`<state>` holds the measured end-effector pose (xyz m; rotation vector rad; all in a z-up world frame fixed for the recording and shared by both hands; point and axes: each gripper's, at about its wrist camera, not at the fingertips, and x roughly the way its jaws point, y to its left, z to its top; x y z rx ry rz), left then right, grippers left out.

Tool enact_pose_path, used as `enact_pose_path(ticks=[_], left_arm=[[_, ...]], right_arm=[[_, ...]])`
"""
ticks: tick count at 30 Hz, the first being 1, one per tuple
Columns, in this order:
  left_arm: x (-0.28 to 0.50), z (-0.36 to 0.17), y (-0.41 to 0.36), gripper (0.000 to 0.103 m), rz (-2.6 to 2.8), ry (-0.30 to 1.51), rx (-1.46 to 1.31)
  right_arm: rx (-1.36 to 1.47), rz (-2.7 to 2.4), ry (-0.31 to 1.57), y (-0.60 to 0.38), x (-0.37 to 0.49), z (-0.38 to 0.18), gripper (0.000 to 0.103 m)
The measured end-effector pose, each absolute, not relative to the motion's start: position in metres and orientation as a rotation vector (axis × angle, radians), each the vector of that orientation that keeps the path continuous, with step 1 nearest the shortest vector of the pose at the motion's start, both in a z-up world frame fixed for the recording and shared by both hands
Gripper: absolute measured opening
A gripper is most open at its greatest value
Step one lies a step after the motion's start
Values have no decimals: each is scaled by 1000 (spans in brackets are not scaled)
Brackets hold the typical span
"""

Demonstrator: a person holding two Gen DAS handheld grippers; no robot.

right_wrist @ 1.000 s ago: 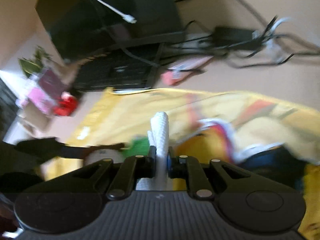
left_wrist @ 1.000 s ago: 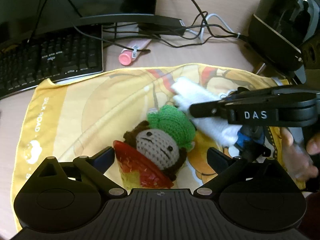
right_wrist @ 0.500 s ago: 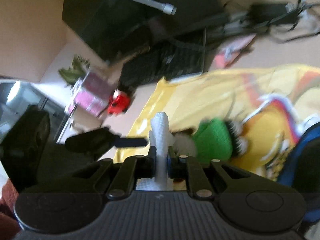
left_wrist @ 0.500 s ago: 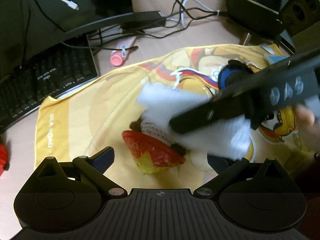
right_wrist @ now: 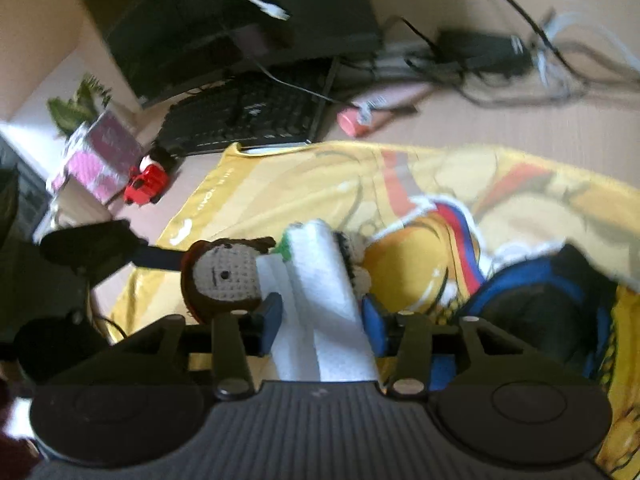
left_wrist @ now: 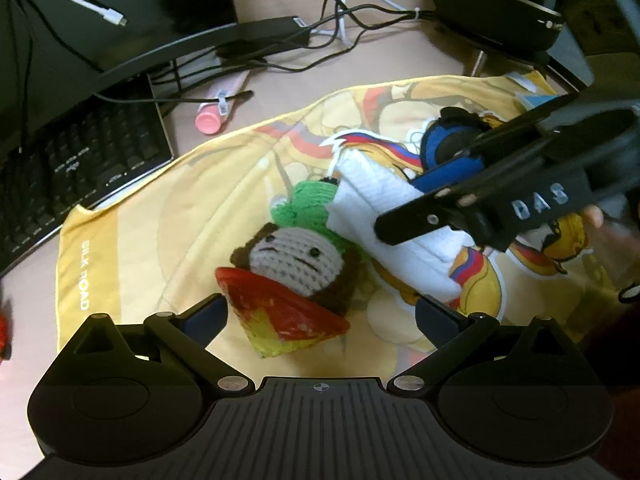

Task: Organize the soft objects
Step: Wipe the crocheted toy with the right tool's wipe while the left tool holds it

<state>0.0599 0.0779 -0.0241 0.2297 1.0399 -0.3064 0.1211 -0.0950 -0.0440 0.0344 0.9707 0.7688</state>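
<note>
1 white folded cloth (right_wrist: 320, 280), 1 crocheted brown-haired doll (left_wrist: 296, 258), right hand-held gripper (right_wrist: 322, 316) opening, seemingly released since earlier pinch, left hand-held gripper (left_wrist: 320, 314) wide, empty

A: What is the left tool (left_wrist: 320, 314) made of?

B: Matte black plastic: a ribbed plate at the middle, a round housing on either side, silver screws at the linkage joints, and dark blue pads (left_wrist: 208, 316) on its fingers.

A: And the right tool (right_wrist: 322, 320)?

B: The same build, with brighter blue pads (right_wrist: 272, 314). Seen from the left wrist, its black side carries raised letters reading "DAS" and a silver screw. A dark red sleeve (left_wrist: 616, 360) shows at the frame edge.
</note>
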Motion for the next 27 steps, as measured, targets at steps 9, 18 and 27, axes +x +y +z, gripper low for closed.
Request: enact_pose_path(ticks=[9,18,27], left_arm=[[58,-24,85,102,-287,1052,250],[53,-25,81,103,-284,1051,251],[49,-23,60,103,-288,920,436]], right_arm=[[-287,795,790,-69,85,-36,60],[-208,817,912,-70,108,-62,8],[240,988,993,-85,128,-35,7]])
